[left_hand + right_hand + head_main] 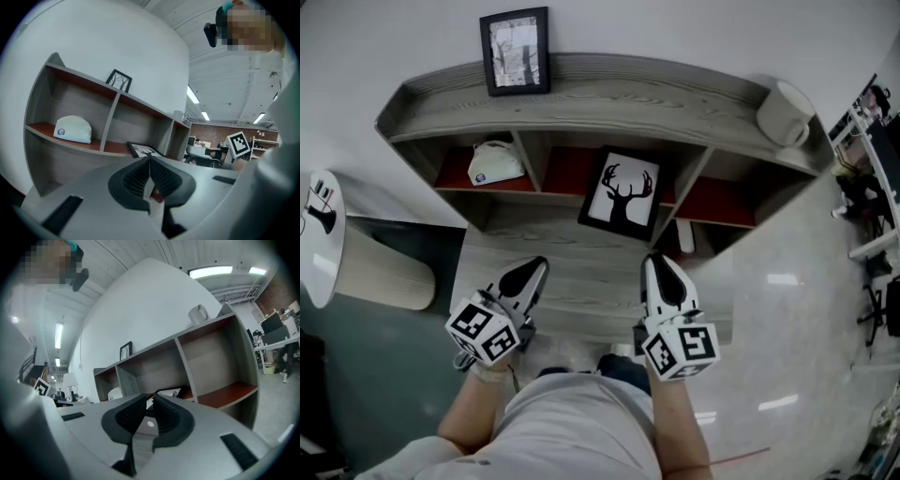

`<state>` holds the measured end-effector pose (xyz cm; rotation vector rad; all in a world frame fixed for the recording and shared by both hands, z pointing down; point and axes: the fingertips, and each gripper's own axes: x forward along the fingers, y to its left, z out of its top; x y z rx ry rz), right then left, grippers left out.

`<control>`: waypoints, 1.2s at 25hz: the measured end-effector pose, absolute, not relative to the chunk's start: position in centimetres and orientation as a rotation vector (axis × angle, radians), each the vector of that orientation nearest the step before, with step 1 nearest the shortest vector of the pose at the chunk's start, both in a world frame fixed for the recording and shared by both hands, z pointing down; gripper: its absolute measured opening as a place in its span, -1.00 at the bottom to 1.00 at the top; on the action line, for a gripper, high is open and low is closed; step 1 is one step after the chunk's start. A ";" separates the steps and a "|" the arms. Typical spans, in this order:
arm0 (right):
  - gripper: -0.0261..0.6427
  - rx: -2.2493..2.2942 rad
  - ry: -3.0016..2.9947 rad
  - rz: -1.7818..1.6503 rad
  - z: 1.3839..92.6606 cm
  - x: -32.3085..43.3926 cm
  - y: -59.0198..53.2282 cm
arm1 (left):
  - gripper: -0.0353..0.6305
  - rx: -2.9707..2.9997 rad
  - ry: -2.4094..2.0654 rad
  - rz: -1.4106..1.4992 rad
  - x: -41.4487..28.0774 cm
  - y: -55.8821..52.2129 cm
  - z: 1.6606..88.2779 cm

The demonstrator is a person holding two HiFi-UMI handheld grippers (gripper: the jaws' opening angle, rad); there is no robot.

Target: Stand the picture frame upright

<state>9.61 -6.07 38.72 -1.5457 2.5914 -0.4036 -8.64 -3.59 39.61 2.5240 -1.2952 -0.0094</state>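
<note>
Left claw [533, 269], right claw [657, 264] both pressed together, black picture frame [623, 192], deer silhouette, lying flat in middle compartment [567, 171]

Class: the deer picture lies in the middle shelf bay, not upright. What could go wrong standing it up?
The left gripper and right gripper are shut; unopened, they could shove the deer picture rather than grip it. It seems to overhang the shelf edge, so a nudge might drop it.

The picture frame [622, 193] is being housed in the middle compartment of the shelf [609, 98], a cap [494, 162] in the left one. A second frame [517, 52] and a cup [785, 113] are being borne on top, left and right.
</note>
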 end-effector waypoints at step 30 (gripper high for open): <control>-0.50 -1.301 2.660 -0.761 42.4 13.0 -15.6 | -0.65 2.386 -1.476 0.051 -4.4 -13.8 40.0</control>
